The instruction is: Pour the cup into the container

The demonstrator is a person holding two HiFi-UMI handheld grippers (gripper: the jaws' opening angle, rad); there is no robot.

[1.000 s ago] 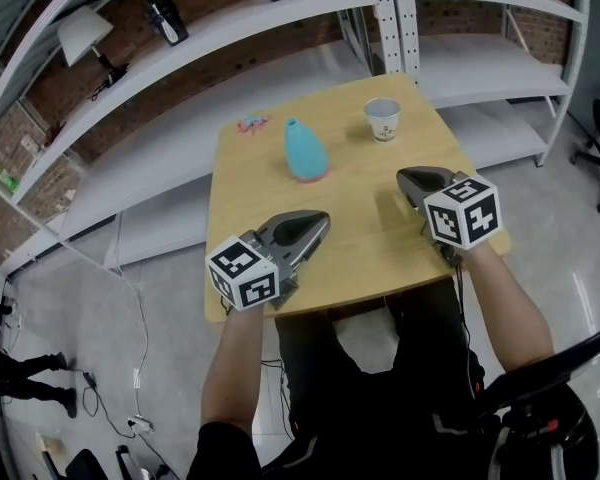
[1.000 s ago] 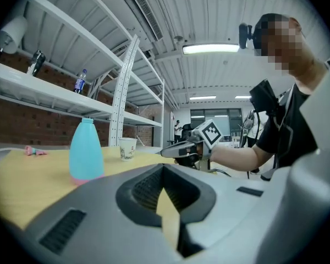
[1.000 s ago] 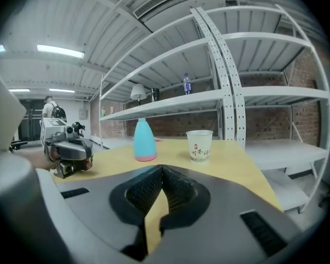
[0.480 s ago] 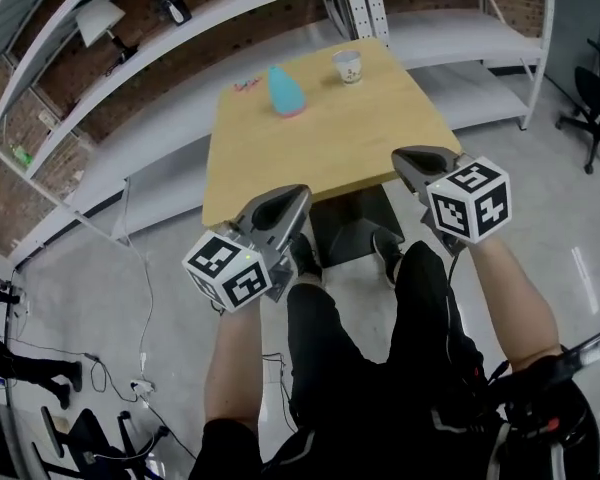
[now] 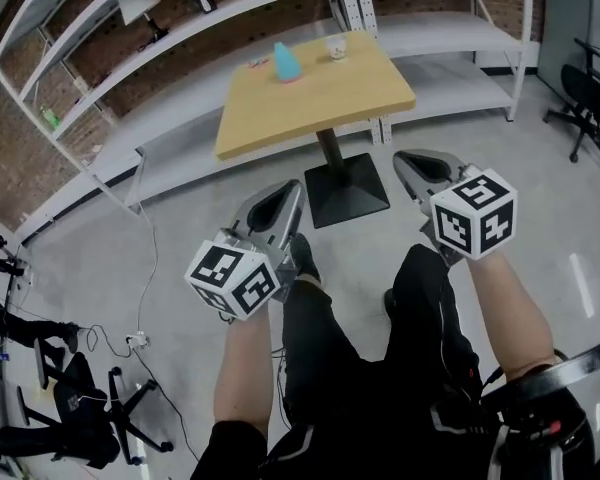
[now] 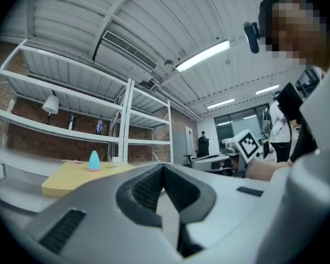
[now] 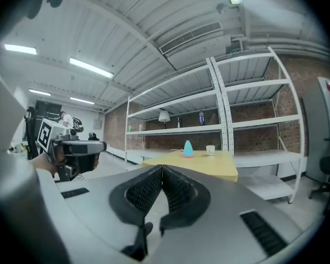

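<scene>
Brick wall w/ white shelves is seen across the frame top; the table [image 5: 320, 93] sits upper centre, well apart from both grippers. Cup [image 5: 336, 48] & blue container [image 5: 286, 63] stand on it, near each other. Left gripper [image 5: 292, 190] & right gripper [image 5: 404, 158], mid-frame, are closed w/ nothing held. Pour judged not begun; next, the table must be approached & jaws opened for the cup.

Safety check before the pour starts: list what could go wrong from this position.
1. The left gripper and the right gripper are both shut and empty, well back from the table. Meeting the cup with shut jaws could tip it.
2. The cup stands near the blue container, by the table's far edge. A clumsy reach might knock either one off.
3. The container narrows towards its top, so the pour may well spill.
</scene>
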